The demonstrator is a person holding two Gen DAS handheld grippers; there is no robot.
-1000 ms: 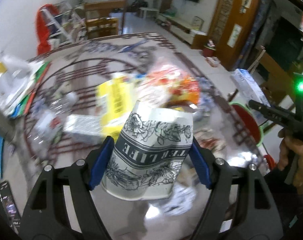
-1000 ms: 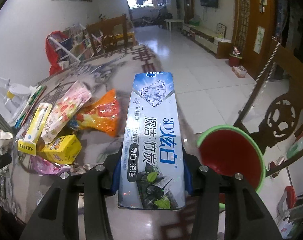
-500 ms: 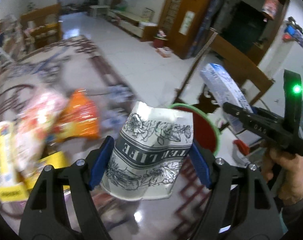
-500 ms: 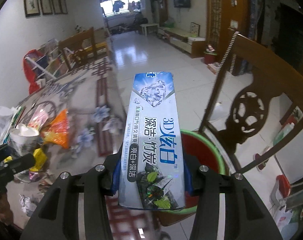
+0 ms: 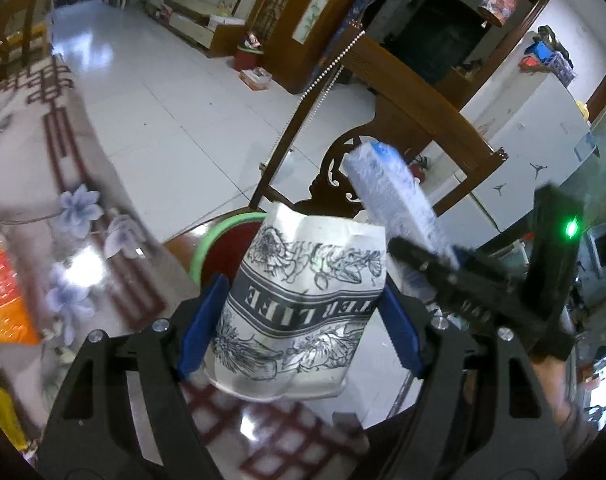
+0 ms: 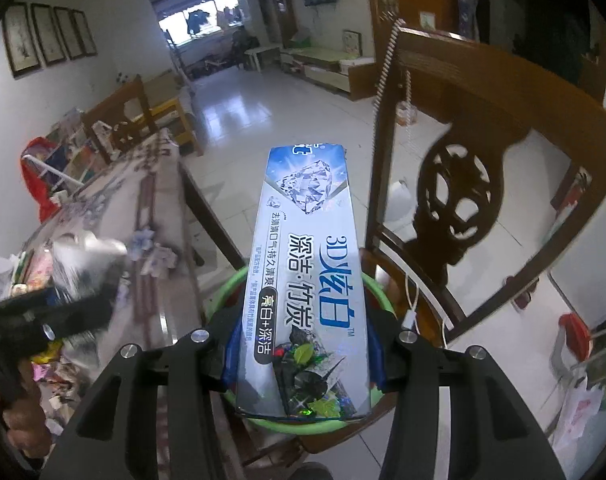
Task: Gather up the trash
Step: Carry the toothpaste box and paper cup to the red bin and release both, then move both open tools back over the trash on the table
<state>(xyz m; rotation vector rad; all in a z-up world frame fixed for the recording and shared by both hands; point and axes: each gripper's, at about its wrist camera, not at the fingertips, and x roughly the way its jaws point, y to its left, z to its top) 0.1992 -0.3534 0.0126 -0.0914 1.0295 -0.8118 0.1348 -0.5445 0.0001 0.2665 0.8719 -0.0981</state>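
Observation:
My left gripper (image 5: 299, 328) is shut on a crumpled paper cup (image 5: 303, 304) with black flower print, held past the table edge in front of a green-rimmed red bin (image 5: 213, 248). My right gripper (image 6: 303, 352) is shut on a long blue-and-white toothpaste box (image 6: 307, 280), held directly over the same bin (image 6: 229, 292) on the wooden chair. The right gripper with its box (image 5: 387, 196) shows at the right of the left wrist view. The left gripper with the cup (image 6: 83, 256) shows blurred at the left of the right wrist view.
The patterned table (image 5: 35, 184) lies to the left with an orange snack bag (image 5: 3, 280) and more wrappers (image 6: 43, 364) on it. A carved wooden chair back (image 6: 459, 200) rises right behind the bin. Tiled floor (image 6: 263, 108) stretches beyond.
Both grippers have swung right, away from the table's litter, toward the bin. The toothpaste box is now over the bin and the cup is close beside it.

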